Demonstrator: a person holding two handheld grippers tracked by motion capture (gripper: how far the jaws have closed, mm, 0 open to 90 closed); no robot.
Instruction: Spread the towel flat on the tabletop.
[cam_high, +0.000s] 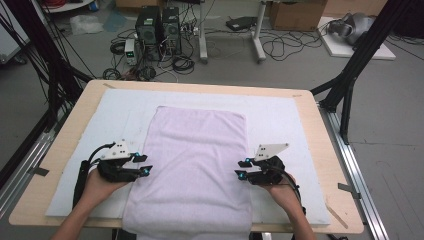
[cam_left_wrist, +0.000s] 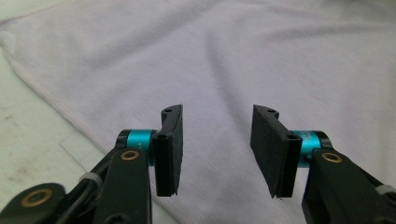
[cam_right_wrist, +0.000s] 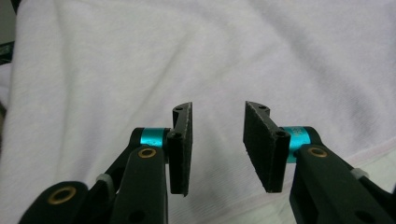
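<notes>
on the table, a plain towel (no legible writing) lies flat.

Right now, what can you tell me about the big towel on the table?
The towel is pale lilac, soft terry cloth with a stitched hem. It lies spread flat in a long rectangle on a white mat, with a few gentle wrinkles, and its near end droops over the table's front edge. The left claw and the right claw sit at its two long sides, both open, with nothing pinched between them.

No text or label can be read anywhere.
</notes>
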